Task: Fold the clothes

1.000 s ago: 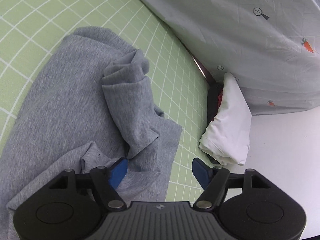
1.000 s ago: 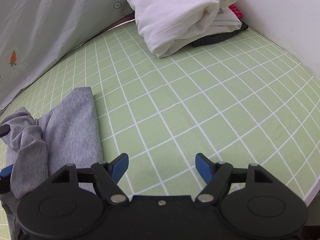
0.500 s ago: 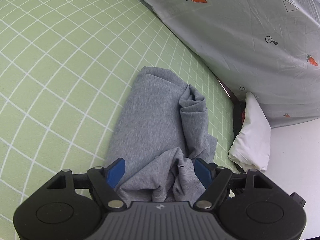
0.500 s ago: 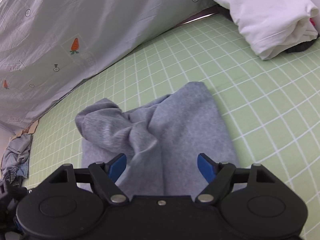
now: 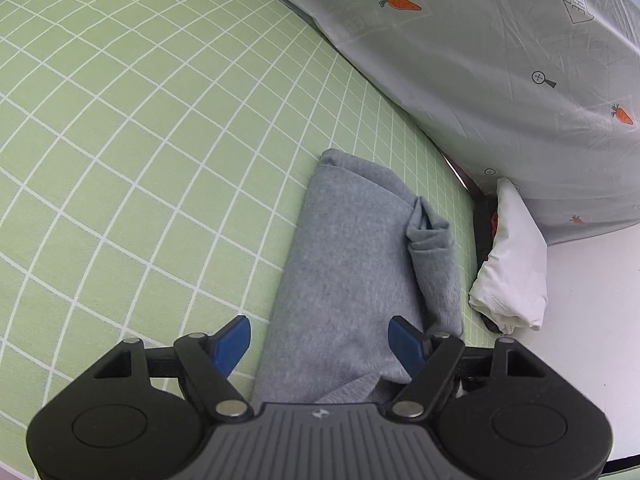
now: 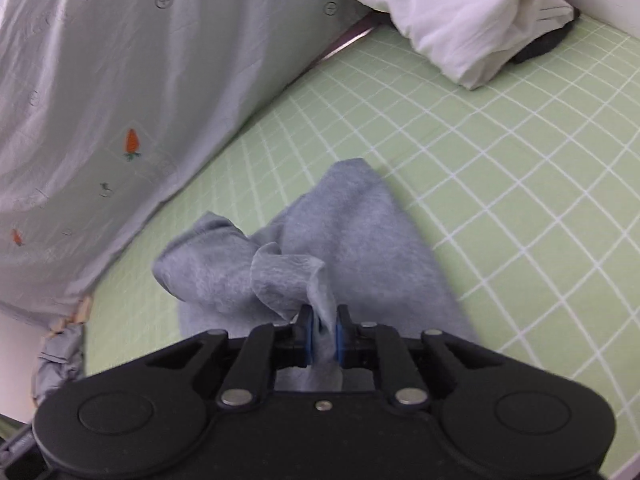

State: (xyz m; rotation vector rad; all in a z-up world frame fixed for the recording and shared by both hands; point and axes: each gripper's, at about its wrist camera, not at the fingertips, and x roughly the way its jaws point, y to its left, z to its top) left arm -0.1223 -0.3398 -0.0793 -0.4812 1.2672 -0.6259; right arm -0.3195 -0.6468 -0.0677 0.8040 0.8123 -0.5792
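Note:
A grey garment (image 5: 352,264) lies in a long rumpled strip on the green grid mat (image 5: 120,120). My left gripper (image 5: 320,338) hovers open over its near end, one blue pad on each side of the cloth and neither pressing on it. In the right wrist view the grey garment (image 6: 360,232) has a raised fold running back between my right gripper's (image 6: 322,328) blue pads. Those jaws are closing, and the pads pinch that fold.
A stack of folded white clothes (image 5: 516,264) (image 6: 460,20) lies on dark items at the mat's far corner by a white wall (image 5: 592,320). A pale carrot-print sheet (image 5: 500,60) (image 6: 100,100) hangs along one edge of the mat (image 6: 500,180).
My right gripper's jaws have gone from wide apart to pinched on a fold of the grey garment. My left gripper has drawn back to the garment's near end, which now looks narrower.

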